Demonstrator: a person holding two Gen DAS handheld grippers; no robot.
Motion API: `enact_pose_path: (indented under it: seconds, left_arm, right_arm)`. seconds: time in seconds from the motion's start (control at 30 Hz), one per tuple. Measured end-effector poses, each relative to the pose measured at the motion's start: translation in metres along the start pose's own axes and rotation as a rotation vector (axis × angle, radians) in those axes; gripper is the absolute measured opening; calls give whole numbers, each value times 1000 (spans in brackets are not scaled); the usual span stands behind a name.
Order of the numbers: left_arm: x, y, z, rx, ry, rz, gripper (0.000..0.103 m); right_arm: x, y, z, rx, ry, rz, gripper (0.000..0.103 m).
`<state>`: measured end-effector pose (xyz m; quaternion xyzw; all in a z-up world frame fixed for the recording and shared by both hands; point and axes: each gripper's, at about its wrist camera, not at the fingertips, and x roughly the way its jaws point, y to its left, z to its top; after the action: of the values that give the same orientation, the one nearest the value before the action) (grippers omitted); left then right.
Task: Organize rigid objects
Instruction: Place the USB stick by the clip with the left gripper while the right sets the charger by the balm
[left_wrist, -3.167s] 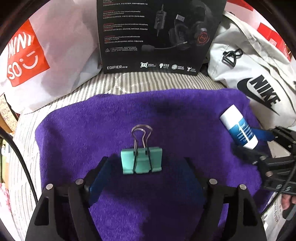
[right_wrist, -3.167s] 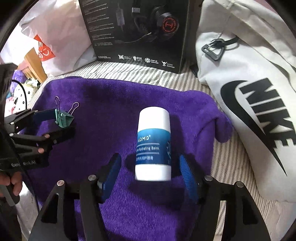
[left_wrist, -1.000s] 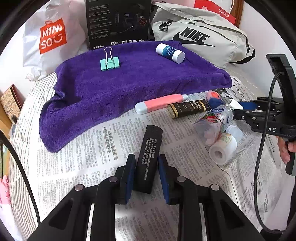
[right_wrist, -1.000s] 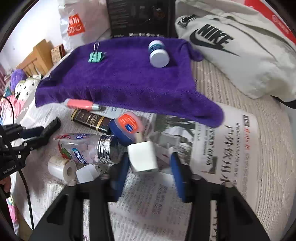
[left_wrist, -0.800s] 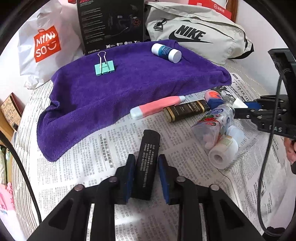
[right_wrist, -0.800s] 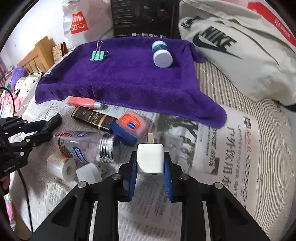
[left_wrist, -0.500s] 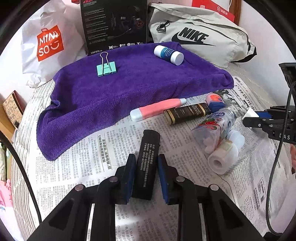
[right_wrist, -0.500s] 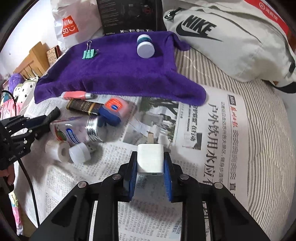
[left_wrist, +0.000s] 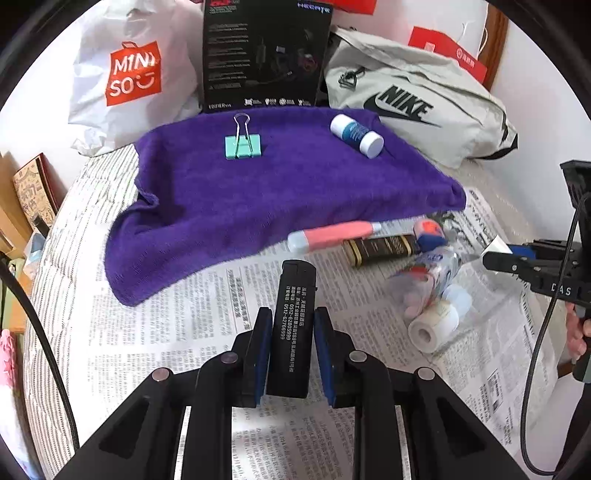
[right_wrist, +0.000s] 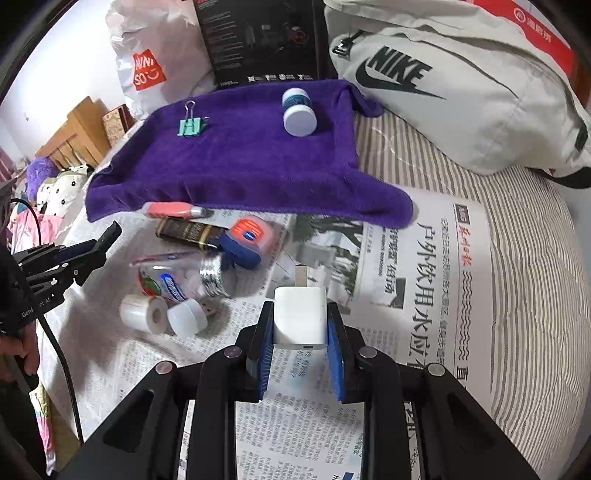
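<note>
My left gripper is shut on a black lighter and holds it above the newspaper. My right gripper is shut on a white USB charger, also lifted; it shows at the right edge of the left wrist view. A purple towel lies at the back with a teal binder clip and a white-and-blue balm tube on it. The same clip and tube show in the right wrist view.
On the newspaper lie a pink tube, a dark brown tube, a red-and-blue tin, a clear candy bottle and a white tape roll. A Nike bag, a black headset box and a Miniso bag stand behind.
Both grippers left the towel, closed on the lighter and the charger on the newspaper, and lifted them. Over the last half second both have drawn slightly back and up.
</note>
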<state>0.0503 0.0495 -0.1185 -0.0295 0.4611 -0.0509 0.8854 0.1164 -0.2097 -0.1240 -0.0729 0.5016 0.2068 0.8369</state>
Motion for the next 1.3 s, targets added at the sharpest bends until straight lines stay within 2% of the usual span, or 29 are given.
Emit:
enact_pose_path:
  seconds: [0.3, 0.6, 0.8, 0.93, 1.13, 1.3]
  left_arm:
    - [-14, 10, 24, -12, -45, -2, 22]
    - [-13, 30, 67, -38, -83, 0, 22]
    - [3, 44, 95, -61, -94, 8, 22]
    - [15, 51, 106, -77, -86, 6, 22]
    - [41, 60, 116, -112, -76, 7, 22]
    - [60, 67, 120, -136, -58, 16, 22]
  right_arm:
    - [-9, 2, 25, -6, -28, 32, 26]
    - [-8, 7, 88, -40, -71, 38, 26]
    - [16, 9, 121, -60, -54, 17, 26]
    - [47, 5, 136, -66, -9, 7, 26]
    - [79, 2, 142, -70, 35, -13, 26]
    - [92, 8, 145, -103, 35, -36, 26]
